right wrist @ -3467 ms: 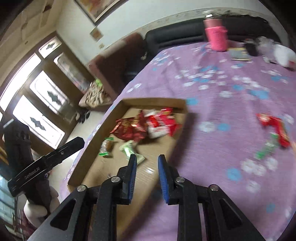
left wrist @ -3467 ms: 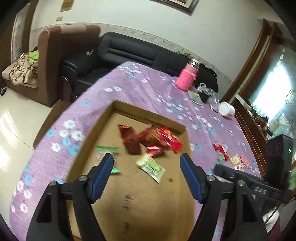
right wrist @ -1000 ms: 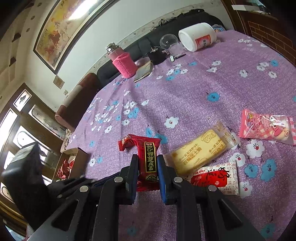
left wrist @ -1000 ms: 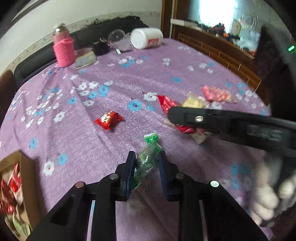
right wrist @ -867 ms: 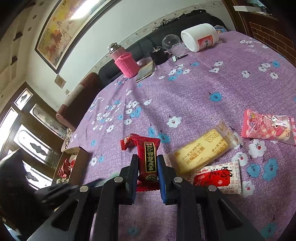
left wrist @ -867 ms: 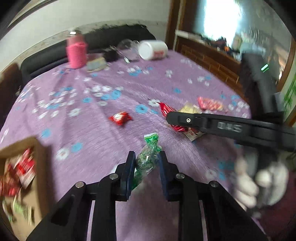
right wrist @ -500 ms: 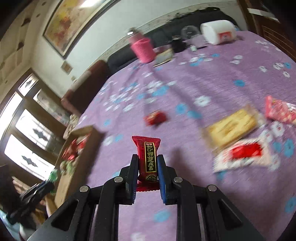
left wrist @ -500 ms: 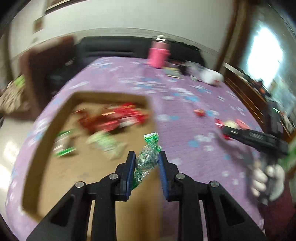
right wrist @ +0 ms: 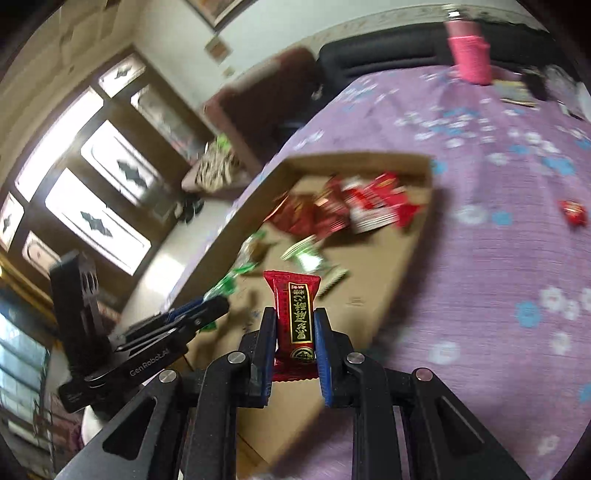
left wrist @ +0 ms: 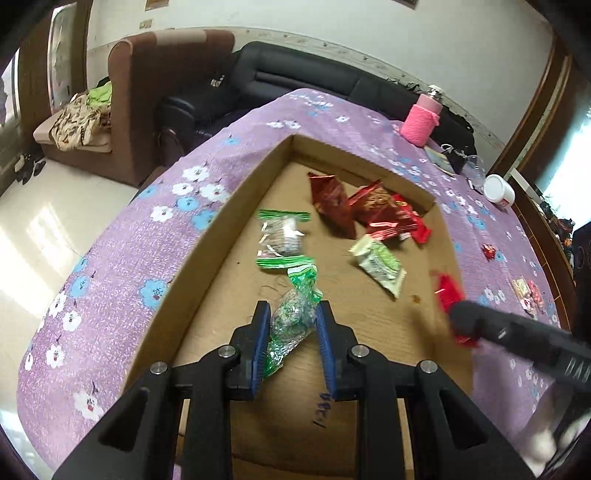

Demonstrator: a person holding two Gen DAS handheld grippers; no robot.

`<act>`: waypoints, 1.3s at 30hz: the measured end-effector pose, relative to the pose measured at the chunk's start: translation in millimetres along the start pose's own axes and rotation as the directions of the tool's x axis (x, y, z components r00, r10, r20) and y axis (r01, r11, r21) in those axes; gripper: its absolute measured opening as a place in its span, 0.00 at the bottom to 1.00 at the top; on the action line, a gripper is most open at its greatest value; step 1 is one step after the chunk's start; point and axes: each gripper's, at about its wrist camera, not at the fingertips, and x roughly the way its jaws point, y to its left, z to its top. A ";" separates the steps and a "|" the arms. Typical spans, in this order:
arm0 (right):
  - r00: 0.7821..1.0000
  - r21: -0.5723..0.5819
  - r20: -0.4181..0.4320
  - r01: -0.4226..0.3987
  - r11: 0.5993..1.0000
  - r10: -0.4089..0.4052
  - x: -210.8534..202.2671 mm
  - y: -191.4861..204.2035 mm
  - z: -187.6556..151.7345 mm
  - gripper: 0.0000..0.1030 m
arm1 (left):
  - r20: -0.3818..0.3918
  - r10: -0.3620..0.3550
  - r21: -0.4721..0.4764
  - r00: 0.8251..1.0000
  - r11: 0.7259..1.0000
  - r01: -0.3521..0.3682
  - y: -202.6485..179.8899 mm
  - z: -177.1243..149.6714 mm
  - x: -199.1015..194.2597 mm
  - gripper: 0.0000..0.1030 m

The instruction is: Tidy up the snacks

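Left tool (left wrist: 291, 328) pinching green packet (left wrist: 293, 314), right tool (right wrist: 295, 332) pinching red packet (right wrist: 297, 314); both over cardboard tray (left wrist: 207, 240), positioned for drop-in.

I'm seeing daylight glaring through tall dark-framed windows (right wrist: 98, 218) onto pale floor tiles (left wrist: 40, 221); a brown armchair (left wrist: 147, 96) and black sofa (left wrist: 295, 74) are lining the white wall (left wrist: 369, 33).
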 end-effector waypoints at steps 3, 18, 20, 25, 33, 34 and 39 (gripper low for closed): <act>0.999 -0.022 -0.035 0.017 1.000 -0.018 25.8 14.2 0.0 0.21 | -0.005 -0.015 -0.012 1.000 1.000 0.015 5.3 0.5 4.1 0.24; 0.997 0.000 -0.043 0.066 0.998 -0.066 51.8 18.9 1.2 0.22 | 0.072 -0.053 -0.086 0.996 0.995 0.059 13.0 -5.5 -23.2 0.53; 0.998 0.010 -0.034 0.057 0.998 -0.057 45.5 16.7 0.4 0.23 | 0.089 -0.052 -0.099 0.995 0.993 0.061 10.7 -6.5 -31.1 0.56; 0.997 0.024 0.025 0.070 0.997 -0.070 16.9 9.8 -3.2 0.29 | 0.143 -0.001 -0.089 0.990 0.996 0.013 -5.2 -9.2 -51.3 0.74; 0.986 0.086 0.116 0.110 0.990 -0.120 -45.3 -29.2 -22.1 0.33 | 0.107 0.070 0.001 0.992 0.998 -0.070 -54.1 -16.5 -61.9 0.85; 0.983 0.106 0.129 0.113 0.988 -0.127 -56.1 -39.3 -25.7 0.33 | 0.101 0.042 0.015 0.994 0.999 -0.044 -59.5 -18.1 -63.0 0.85; 0.959 0.198 0.186 0.176 0.964 -0.213 -111.7 -95.5 -42.9 0.33 | 0.080 -0.082 0.066 0.993 0.995 0.077 -91.7 -29.7 -72.8 0.85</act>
